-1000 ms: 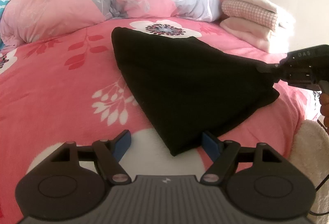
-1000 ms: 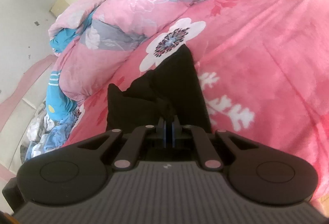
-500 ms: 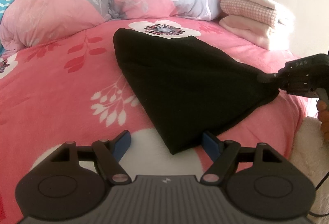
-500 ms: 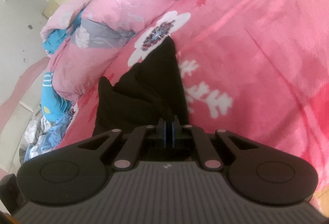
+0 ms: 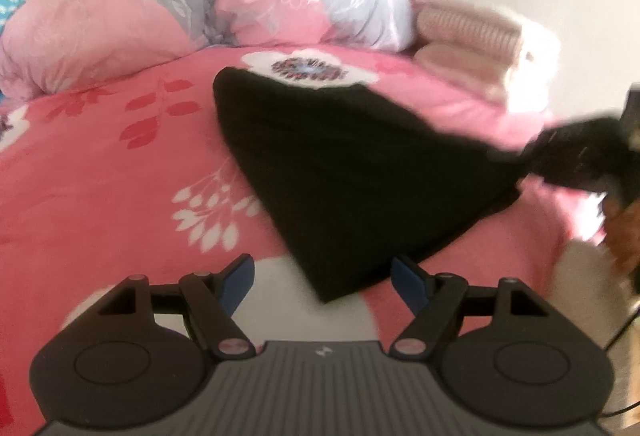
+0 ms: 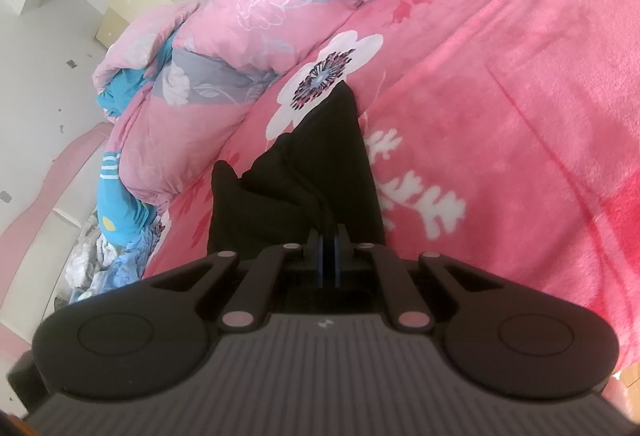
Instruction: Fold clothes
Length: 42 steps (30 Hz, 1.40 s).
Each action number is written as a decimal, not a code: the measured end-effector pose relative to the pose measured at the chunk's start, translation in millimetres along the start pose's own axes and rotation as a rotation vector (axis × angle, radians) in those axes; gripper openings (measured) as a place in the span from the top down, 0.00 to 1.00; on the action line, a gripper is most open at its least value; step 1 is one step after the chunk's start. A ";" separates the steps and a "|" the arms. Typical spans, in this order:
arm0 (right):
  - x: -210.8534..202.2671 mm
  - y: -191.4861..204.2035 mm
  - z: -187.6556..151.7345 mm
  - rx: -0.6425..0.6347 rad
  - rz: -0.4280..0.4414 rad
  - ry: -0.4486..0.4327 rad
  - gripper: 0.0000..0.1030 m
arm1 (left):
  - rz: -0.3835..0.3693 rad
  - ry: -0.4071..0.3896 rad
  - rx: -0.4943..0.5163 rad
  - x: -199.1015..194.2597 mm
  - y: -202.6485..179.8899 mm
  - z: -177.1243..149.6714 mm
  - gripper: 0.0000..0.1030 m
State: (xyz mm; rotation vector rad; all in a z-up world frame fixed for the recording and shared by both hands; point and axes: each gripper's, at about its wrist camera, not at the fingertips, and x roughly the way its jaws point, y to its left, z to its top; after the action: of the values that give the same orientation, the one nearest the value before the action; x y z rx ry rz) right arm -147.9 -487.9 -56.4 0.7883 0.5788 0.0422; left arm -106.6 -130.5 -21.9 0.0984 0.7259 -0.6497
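A black garment (image 5: pixel 344 172) lies folded on the pink flowered bedspread (image 5: pixel 100 188). Its near corner sits between the blue pads of my left gripper (image 5: pixel 322 278), which stands open without pressing on the cloth. At the right edge of the left wrist view the right gripper (image 5: pixel 560 156) pinches the garment's right corner and pulls it taut, lifted off the bed. In the right wrist view my right gripper (image 6: pixel 329 240) is shut on a bunched edge of the black garment (image 6: pixel 312 172), which stretches away toward the flower print.
A rolled pink and grey quilt (image 5: pixel 160 4) lies across the head of the bed. Folded pink and white blankets (image 5: pixel 480 48) are stacked at the far right. A hand (image 5: pixel 624 232) and a white fluffy sleeve (image 5: pixel 580 288) are at the right edge. Crumpled clothes (image 6: pixel 104 236) lie at the left.
The right gripper has drawn the garment's right corner slightly outward and tilted, so the cloth looks a little tauter. The left gripper has stayed open over the near corner.
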 end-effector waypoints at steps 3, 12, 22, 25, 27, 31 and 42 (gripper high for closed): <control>4.9 -4.0 -2.7 -0.009 -0.024 0.021 0.97 | -0.006 -0.016 -0.031 2.2 3.2 5.9 0.26; -0.9 8.0 0.0 -0.100 -0.074 0.050 0.89 | 0.050 0.013 -0.007 33.2 7.7 3.2 0.26; 30.1 54.1 52.9 -0.228 -0.028 0.071 0.72 | -0.019 -0.026 0.009 36.0 19.2 -5.9 0.23; 68.2 76.1 67.6 -0.283 -0.006 0.124 0.64 | -0.040 -0.037 0.016 37.1 21.3 -7.9 0.22; 94.6 87.8 75.5 -0.306 -0.007 0.158 0.60 | -0.055 -0.044 0.020 37.3 22.6 -9.4 0.20; 143.1 97.6 90.6 -0.329 -0.023 0.230 0.60 | -0.080 -0.059 0.035 37.7 23.8 -12.6 0.18; 210.8 108.0 95.1 -0.409 -0.085 0.356 0.62 | -0.122 -0.084 0.046 36.3 28.6 -18.5 0.16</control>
State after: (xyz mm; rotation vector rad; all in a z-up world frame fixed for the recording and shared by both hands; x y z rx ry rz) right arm 97.2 -421.6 -30.1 0.3571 0.9059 0.2193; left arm -80.3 -120.8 -63.0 0.0694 0.6396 -0.7827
